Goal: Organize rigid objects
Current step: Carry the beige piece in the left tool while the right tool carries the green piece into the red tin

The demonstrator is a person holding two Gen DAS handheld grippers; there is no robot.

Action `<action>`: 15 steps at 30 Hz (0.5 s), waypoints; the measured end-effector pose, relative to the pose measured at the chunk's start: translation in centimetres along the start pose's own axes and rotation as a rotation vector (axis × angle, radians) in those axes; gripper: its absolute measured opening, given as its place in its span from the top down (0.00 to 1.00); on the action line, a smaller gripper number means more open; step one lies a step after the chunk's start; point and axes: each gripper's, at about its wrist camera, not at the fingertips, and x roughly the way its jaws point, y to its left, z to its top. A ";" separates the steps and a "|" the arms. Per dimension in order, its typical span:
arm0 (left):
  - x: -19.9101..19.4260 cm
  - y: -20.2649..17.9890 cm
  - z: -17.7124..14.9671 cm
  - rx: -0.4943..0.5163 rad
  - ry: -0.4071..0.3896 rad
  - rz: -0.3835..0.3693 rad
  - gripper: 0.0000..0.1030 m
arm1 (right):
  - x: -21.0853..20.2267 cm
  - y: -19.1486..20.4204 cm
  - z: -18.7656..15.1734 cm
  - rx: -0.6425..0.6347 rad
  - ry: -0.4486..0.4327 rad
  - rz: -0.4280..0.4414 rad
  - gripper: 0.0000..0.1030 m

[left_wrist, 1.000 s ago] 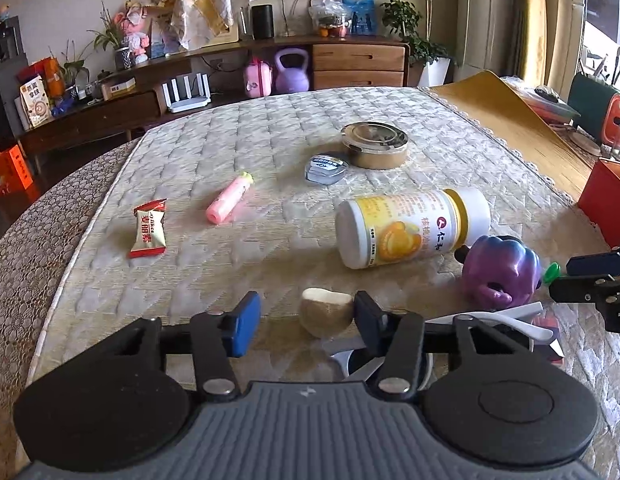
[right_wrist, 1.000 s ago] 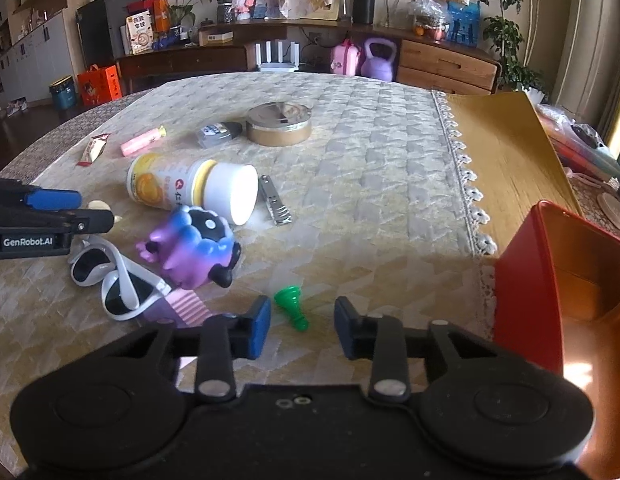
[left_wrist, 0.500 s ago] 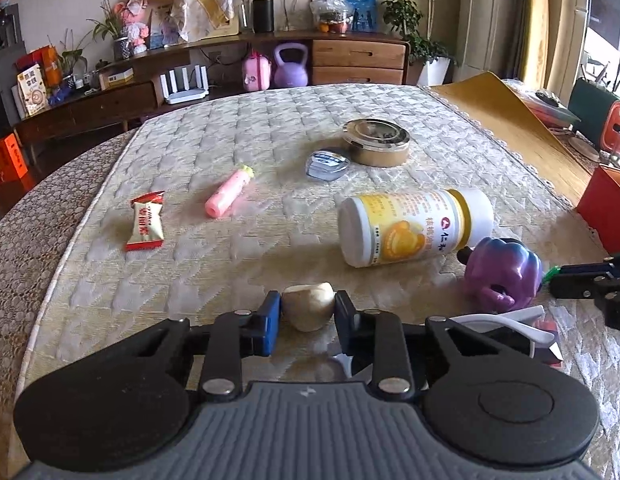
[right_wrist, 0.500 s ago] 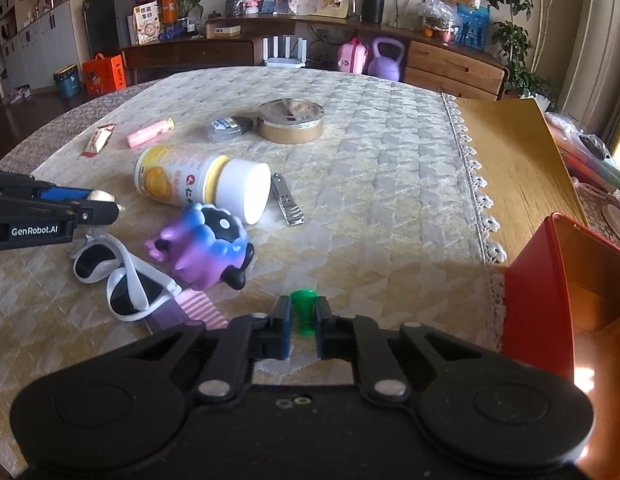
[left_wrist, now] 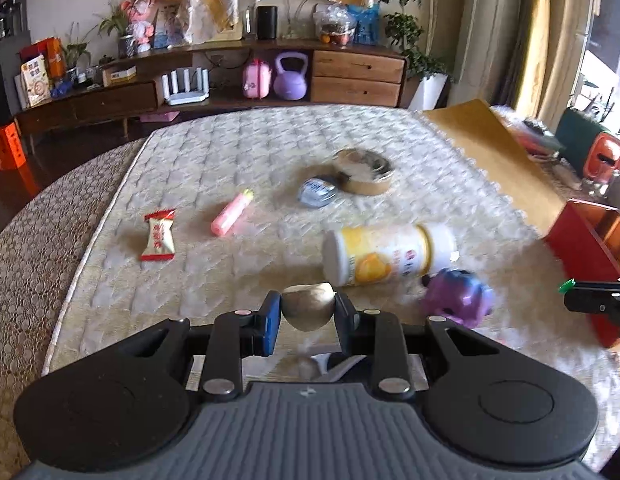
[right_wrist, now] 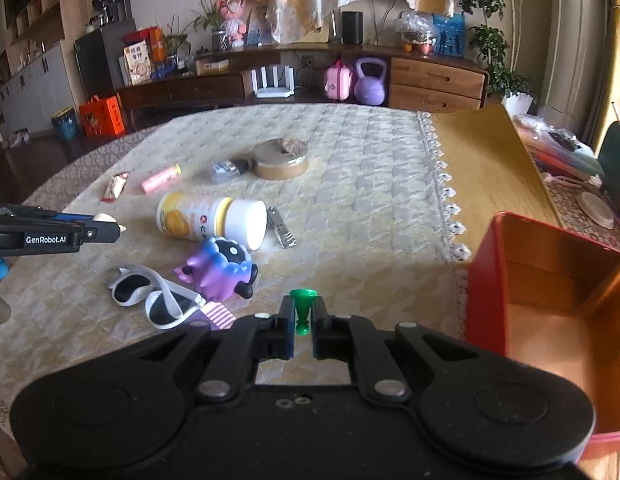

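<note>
The left gripper [left_wrist: 308, 312] pinches a beige stone [left_wrist: 308, 306] above the quilted table [left_wrist: 237, 152]. The right gripper [right_wrist: 302, 316] clamps a green pawn [right_wrist: 302, 307] (base forward), lifted beside the red box [right_wrist: 546, 280]; 2 items are held.

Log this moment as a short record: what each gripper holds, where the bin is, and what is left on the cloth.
left gripper: shut on beige stone
right gripper: shut on green pawn
red bin: open, at the cloth's right edge
on cloth: yellow bottle lying on its side, purple toy, sunglasses, nail clipper, round tin
</note>
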 end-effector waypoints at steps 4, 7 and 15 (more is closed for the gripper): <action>-1.6 -1.5 0.5 0.024 -0.012 -0.031 0.73 | -2.3 -0.8 0.0 0.013 -0.020 -0.008 0.94; -2.6 -2.9 1.0 0.043 -0.025 -0.061 0.73 | -4.1 -1.6 0.1 0.027 -0.043 -0.016 0.94; -4.1 -7.7 2.7 0.102 -0.047 -0.137 0.73 | -7.3 -4.4 0.3 0.084 -0.091 -0.063 0.94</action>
